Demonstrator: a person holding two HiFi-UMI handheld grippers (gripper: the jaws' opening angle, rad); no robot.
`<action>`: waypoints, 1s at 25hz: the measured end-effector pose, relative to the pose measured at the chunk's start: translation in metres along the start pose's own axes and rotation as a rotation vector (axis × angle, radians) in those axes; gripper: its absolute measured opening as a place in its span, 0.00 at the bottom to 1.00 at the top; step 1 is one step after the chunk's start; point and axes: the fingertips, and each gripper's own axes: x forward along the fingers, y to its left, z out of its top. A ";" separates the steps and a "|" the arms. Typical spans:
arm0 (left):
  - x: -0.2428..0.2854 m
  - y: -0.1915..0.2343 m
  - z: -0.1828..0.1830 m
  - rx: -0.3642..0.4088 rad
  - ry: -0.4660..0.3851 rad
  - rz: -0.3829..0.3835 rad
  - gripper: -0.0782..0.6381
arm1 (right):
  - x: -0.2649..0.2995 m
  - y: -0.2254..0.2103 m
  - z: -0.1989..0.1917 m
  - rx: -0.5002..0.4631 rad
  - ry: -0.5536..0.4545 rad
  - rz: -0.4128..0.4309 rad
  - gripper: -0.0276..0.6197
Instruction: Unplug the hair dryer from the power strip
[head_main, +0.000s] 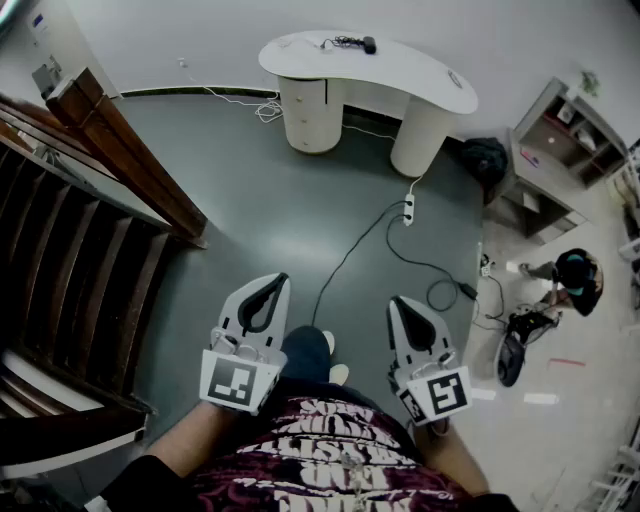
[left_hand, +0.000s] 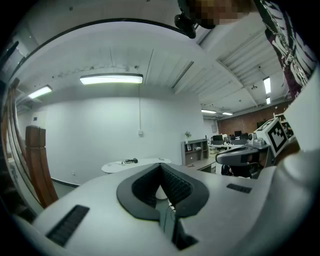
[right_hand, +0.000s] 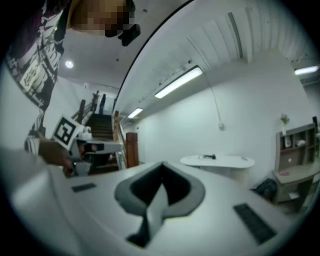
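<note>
Head view shows both tools held level at the person's waist. The left gripper (head_main: 277, 281) and the right gripper (head_main: 401, 304) each have their jaws together with nothing between them. The power strip (head_main: 408, 209) lies on the floor well ahead of both, almost straight out from the right gripper's tips and off to the right of the left one, so the right hand is nearer. Its long axis runs away from the tools, nearly in line with the right gripper's jaws. Which plug sits in it is too small to tell. Farther ahead, past the strip, a dark object (head_main: 367, 44), probably the hair dryer, rests on the white desk (head_main: 420, 75).
</note>
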 end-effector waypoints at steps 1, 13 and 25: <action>-0.004 0.003 0.001 0.013 0.006 0.008 0.13 | -0.001 -0.001 0.000 0.001 -0.002 -0.004 0.09; -0.028 0.032 -0.003 0.044 0.020 0.070 0.13 | 0.013 0.027 -0.003 0.040 -0.013 0.075 0.10; -0.021 0.129 -0.015 0.019 0.018 0.050 0.13 | 0.102 0.072 -0.002 0.073 -0.004 0.097 0.10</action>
